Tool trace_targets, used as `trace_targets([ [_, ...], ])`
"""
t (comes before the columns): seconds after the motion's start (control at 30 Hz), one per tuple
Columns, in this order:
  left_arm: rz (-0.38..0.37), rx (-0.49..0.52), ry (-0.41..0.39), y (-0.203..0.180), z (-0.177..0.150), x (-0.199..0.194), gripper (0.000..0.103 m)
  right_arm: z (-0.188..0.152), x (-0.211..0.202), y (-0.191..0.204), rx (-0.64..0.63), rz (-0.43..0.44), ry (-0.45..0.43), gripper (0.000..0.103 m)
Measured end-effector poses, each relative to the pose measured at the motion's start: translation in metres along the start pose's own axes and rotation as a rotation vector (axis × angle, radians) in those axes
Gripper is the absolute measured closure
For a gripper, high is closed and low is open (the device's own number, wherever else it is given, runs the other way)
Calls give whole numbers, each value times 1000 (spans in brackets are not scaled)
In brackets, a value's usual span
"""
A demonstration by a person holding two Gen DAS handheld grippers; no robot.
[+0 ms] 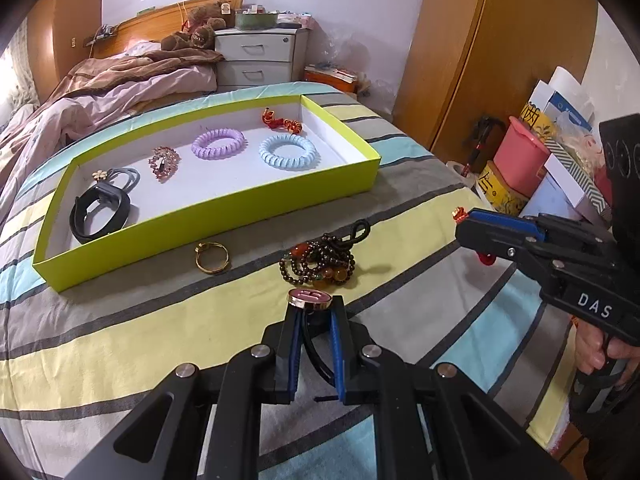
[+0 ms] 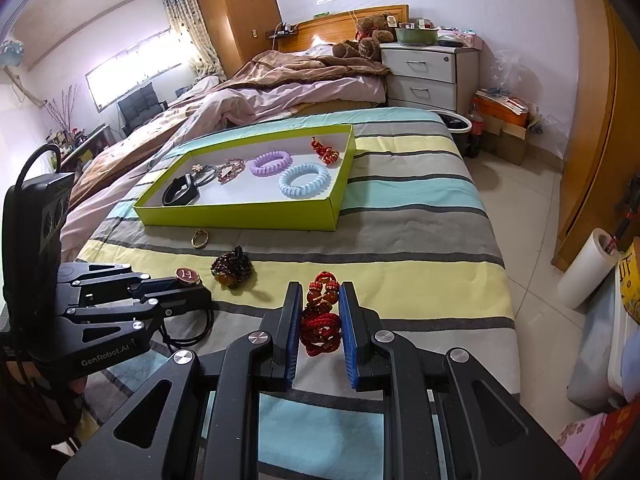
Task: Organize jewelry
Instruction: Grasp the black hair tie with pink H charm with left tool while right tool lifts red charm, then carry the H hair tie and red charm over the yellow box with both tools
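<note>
L gripper (image 1: 314, 312) tilted down, on hair tie (image 1: 310, 298)

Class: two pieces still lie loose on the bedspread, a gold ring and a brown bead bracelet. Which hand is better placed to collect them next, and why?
Neither is free yet. Left gripper holds a pink-button hair tie, right gripper a red knotted charm. Left lies nearer the bead bracelet and gold ring.

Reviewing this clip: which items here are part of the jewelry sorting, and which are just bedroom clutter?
Job:
green tray
pink-disc hair tie in left gripper
red knotted charm in right gripper
gold ring
brown bead bracelet

Clutter:
teddy bear
nightstand
paper roll
</note>
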State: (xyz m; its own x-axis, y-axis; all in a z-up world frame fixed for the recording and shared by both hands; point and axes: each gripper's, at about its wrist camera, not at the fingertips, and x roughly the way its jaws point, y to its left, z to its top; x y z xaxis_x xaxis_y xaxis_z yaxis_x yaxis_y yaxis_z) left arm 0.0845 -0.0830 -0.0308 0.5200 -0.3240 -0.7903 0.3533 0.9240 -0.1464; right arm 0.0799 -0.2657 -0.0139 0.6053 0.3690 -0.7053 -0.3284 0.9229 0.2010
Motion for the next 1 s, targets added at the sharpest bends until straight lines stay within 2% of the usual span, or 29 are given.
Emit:
trace_targets([
  [0.5, 6, -42, -55, 19, -5, -32, 90, 1, -9, 21, -13, 1, -14, 84],
  [1.0, 36, -96, -134, 69, 23, -69, 90, 34, -9, 53, -42, 36, -60, 84],
])
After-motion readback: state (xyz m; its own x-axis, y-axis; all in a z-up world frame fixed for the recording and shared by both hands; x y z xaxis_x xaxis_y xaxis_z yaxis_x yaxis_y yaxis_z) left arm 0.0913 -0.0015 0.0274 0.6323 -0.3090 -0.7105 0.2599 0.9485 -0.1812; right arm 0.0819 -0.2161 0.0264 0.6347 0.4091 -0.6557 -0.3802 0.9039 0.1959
